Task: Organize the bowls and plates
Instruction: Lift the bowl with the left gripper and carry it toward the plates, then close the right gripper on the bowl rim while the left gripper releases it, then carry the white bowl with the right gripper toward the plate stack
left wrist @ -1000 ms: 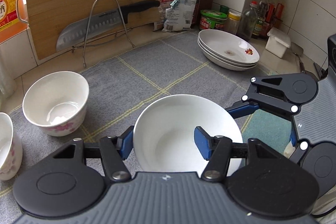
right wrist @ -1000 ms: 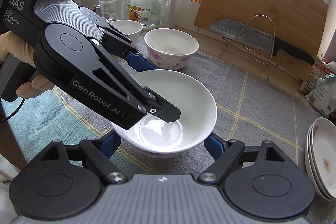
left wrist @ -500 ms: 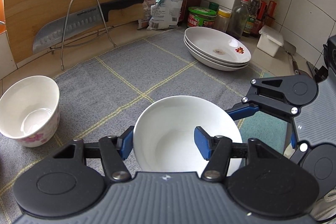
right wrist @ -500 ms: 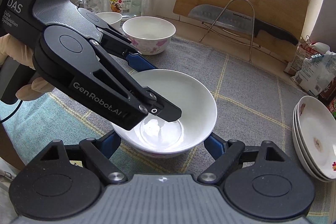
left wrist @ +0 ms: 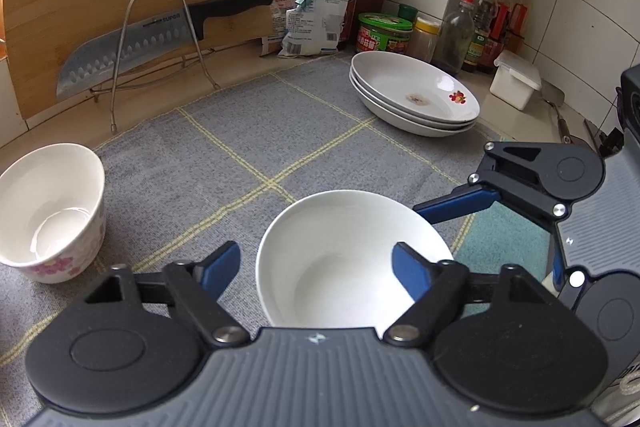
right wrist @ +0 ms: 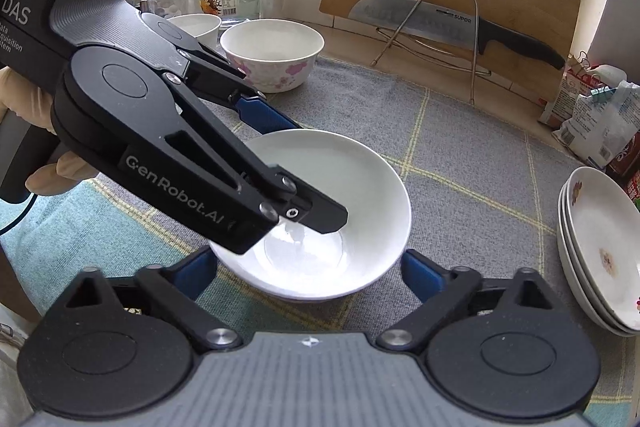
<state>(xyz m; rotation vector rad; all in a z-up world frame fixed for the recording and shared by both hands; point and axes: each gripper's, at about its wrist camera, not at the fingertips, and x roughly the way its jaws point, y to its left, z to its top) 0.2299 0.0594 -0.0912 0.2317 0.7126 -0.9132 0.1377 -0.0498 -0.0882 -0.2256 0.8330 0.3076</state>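
Left wrist view: the white bowl (left wrist: 344, 259) sits near, on the grey mat (left wrist: 280, 131), mouth up; it is round, so no long side. The left gripper (left wrist: 316, 269) is opening, its fingers off the rim, one on each side of it. A bump could tip the bowl.

Right wrist view: the right gripper (right wrist: 308, 271) is opening too, fingers apart beside the bowl. Pulling away carelessly could knock it toward the stacked plates (right wrist: 600, 251) on the right.

Clear mat (left wrist: 304, 131) between bowl (left wrist: 52, 211) and plates (left wrist: 416, 95)
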